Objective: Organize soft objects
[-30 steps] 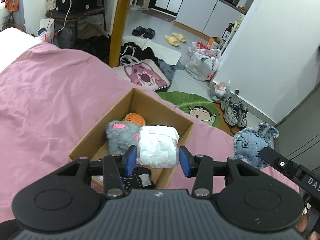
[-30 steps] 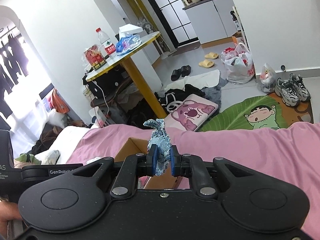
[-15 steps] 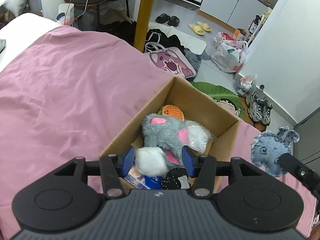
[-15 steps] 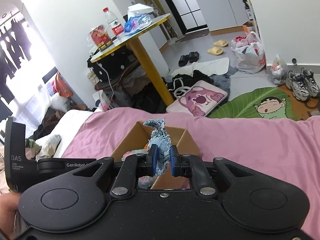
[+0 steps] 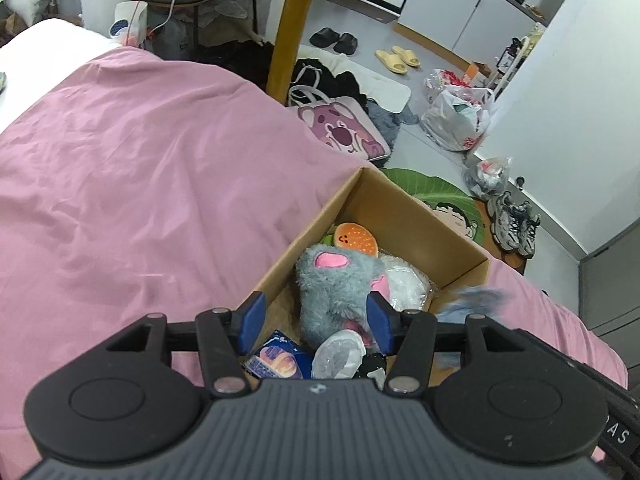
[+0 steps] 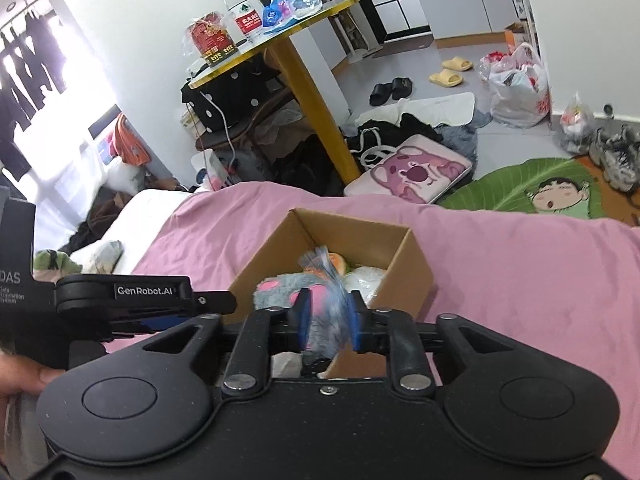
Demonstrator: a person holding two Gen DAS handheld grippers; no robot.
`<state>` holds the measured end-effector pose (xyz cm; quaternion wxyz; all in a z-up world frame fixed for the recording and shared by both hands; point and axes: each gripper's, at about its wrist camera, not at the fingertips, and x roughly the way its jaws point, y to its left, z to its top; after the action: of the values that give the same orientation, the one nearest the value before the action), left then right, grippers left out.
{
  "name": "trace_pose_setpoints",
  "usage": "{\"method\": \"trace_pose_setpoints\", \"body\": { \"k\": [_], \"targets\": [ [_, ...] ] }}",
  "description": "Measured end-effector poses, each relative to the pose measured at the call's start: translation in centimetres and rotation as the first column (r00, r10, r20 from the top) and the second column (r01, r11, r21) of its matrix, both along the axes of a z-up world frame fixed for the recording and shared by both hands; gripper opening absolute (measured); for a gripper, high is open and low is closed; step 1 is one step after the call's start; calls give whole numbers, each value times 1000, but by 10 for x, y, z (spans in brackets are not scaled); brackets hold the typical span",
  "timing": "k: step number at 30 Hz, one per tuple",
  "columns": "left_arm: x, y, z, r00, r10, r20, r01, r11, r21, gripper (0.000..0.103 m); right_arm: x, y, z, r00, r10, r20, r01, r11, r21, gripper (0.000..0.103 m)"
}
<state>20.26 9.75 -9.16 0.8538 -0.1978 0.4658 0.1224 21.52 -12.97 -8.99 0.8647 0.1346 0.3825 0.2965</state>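
An open cardboard box (image 5: pixel 420 216) (image 6: pixel 352 220) sits on the pink bedspread (image 5: pixel 140 180). It holds a grey plush with pink ears (image 5: pixel 336 280) (image 6: pixel 276 284), a burger plush (image 5: pixel 356 236), a white wrapped soft item (image 5: pixel 408 288) and small packets. My left gripper (image 5: pixel 316 320) hovers open over the box's near end with nothing gripped. My right gripper (image 6: pixel 329 320) is above the box's near right edge. Its jaws stand apart, and the blue denim toy (image 6: pixel 326 304) (image 5: pixel 472 300) shows blurred between them.
The bed's far edge drops to a cluttered floor with a pink bear bag (image 5: pixel 340 132), a yellow table leg (image 5: pixel 292 28), slippers, shoes and plastic bags. A hand (image 6: pixel 20 376) holds the left tool. White bedding lies at the far left.
Both grippers moved in over the box. The right jaws, shut on the denim toy before, have parted, and the toy is now motion-blurred. The left gripper stayed open.
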Motion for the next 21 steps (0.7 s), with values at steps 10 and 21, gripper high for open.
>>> {"method": "trace_pose_setpoints", "body": {
  "k": [10,21],
  "targets": [
    [-7,-6,12,999,-33,13,33,999,-1,61,-6,-14,3,998,-60,2,60,998,-13,30],
    [-31,-29,48,987,-139,78,138,990,16,81,-44,-45,22,989,-146,24,147,988,-55,44]
  ]
}}
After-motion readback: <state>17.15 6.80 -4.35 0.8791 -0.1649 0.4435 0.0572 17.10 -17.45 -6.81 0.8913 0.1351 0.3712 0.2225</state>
